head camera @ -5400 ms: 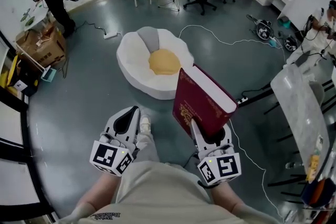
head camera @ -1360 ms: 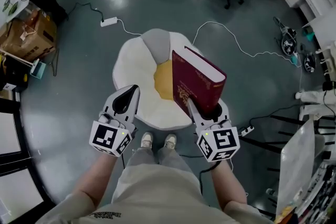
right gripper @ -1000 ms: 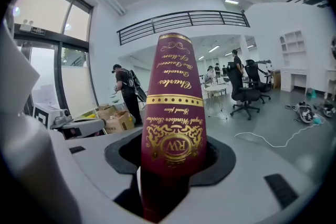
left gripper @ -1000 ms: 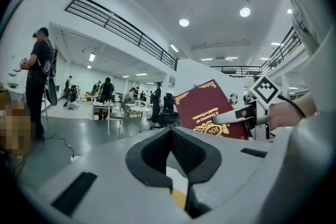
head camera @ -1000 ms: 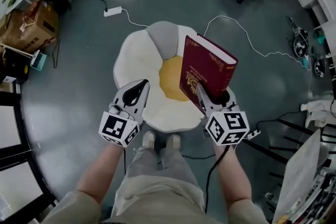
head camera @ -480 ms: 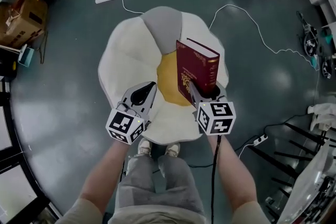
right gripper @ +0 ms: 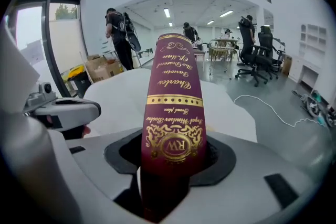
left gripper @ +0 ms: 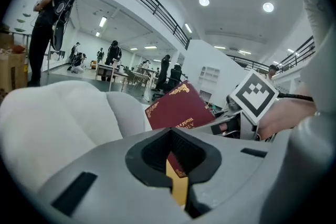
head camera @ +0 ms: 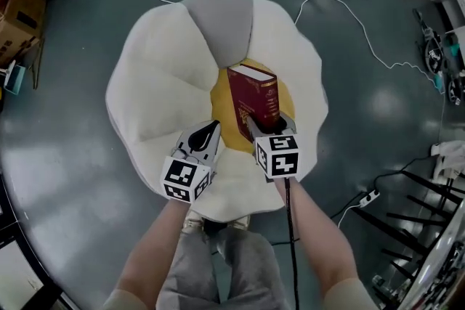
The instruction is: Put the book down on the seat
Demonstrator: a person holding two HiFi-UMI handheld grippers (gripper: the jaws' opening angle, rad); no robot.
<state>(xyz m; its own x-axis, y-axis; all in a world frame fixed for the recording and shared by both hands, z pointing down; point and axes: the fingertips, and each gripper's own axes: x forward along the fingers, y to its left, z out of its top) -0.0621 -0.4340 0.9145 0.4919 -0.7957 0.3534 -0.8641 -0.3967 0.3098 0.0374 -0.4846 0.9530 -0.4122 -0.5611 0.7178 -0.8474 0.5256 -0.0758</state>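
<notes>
The right gripper clamps a thick maroon hardback book by its lower end, upright over the yellow centre of the white flower-shaped cushioned seat, apparently poised for set-down; the left gripper, closed and empty, waits alongside

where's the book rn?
Head view, centre: the book stands upright in the right tool, at the yellow middle of the seat, just right of the left tool.
</notes>
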